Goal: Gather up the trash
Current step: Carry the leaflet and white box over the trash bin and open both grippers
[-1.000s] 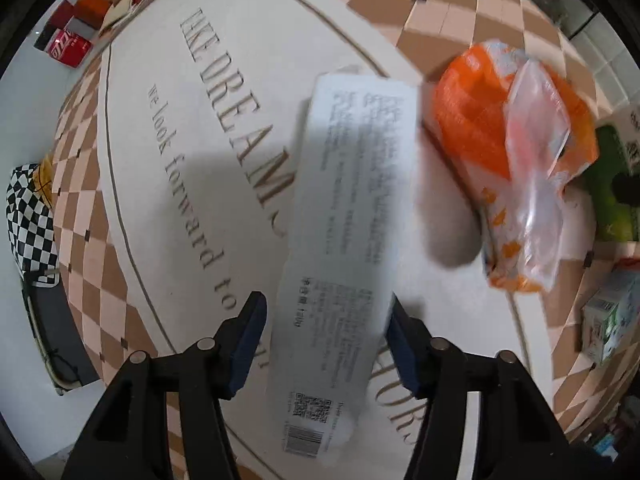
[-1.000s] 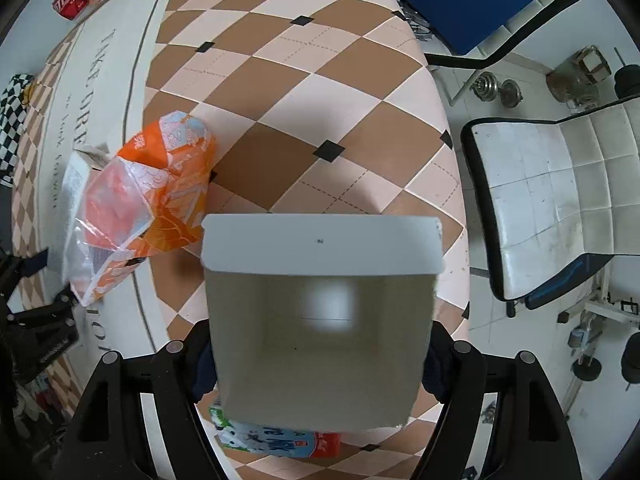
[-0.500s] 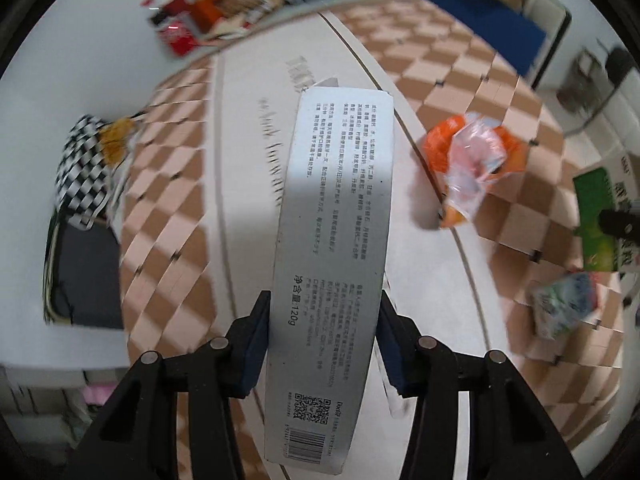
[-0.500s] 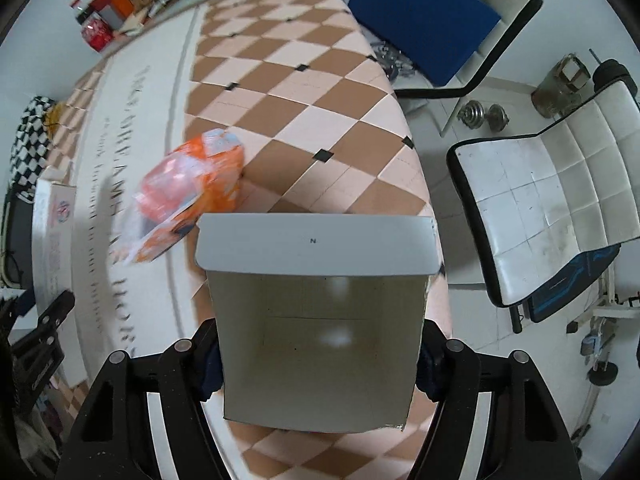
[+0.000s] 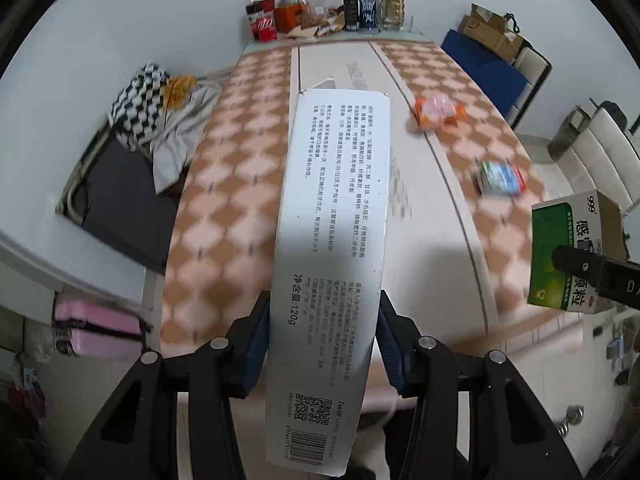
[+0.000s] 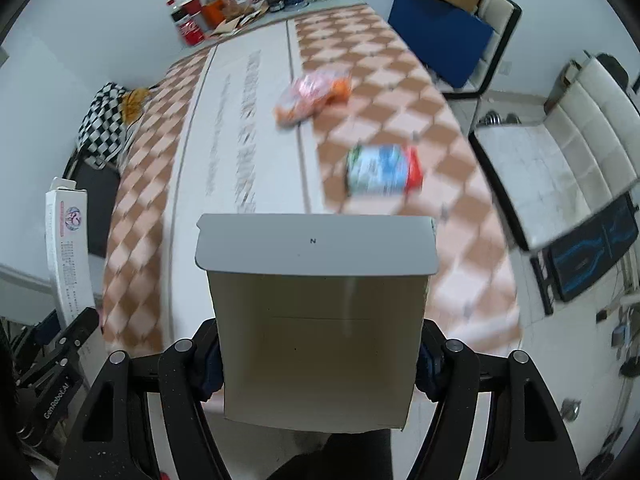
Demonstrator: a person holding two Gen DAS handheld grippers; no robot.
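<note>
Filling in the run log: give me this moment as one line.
left gripper: shut on long white box | right gripper: shut on green box | orange wrapper, blue packet: on table

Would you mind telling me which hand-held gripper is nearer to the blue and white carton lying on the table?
Probably right. The right hand-held gripper, holding the green box, hangs nearer the blue and white carton; the left hand-held gripper, holding the long white box, is farther left.

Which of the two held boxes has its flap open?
The green box in the right gripper: its end flap stands open, showing bare cardboard inside. The long white box in the left gripper looks closed.
</note>
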